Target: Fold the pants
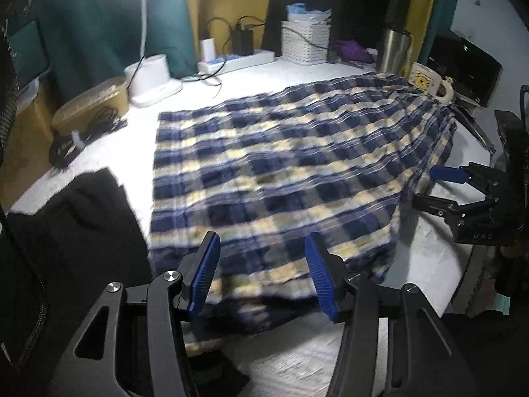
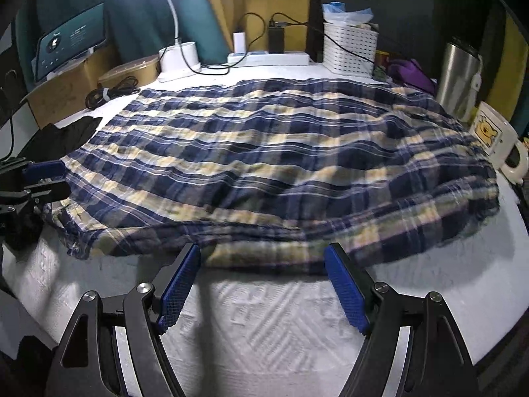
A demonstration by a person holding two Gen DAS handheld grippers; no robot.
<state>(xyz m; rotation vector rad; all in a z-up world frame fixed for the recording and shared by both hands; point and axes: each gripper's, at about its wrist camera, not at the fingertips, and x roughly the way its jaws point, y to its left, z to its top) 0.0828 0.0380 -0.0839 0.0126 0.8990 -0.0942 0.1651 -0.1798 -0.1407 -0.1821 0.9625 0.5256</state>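
Pants: navy-and-cream plaid cotton pants (image 2: 264, 172) lie spread flat across your white embossed-cloth worktop (image 2: 264, 330), wrinkled, near edge bunched. Your left tongs (image 1: 263, 274) stand wide, blue ribbed pads over the near plaid edge, nothing between them; whether they touch the cloth I can't tell. Your right tongs (image 2: 263, 286) also wide, pads just short of the pants' near hem, gripping nothing. From the left wrist view, "DAS" is moulded on the right tongs' black body. White ceramic mug with yellow bear print (image 2: 499, 142) sits just beside the pants, text on it unreadable. Teal monitor screen (image 2: 71, 38) at back left shows small writing, too blurred to read.
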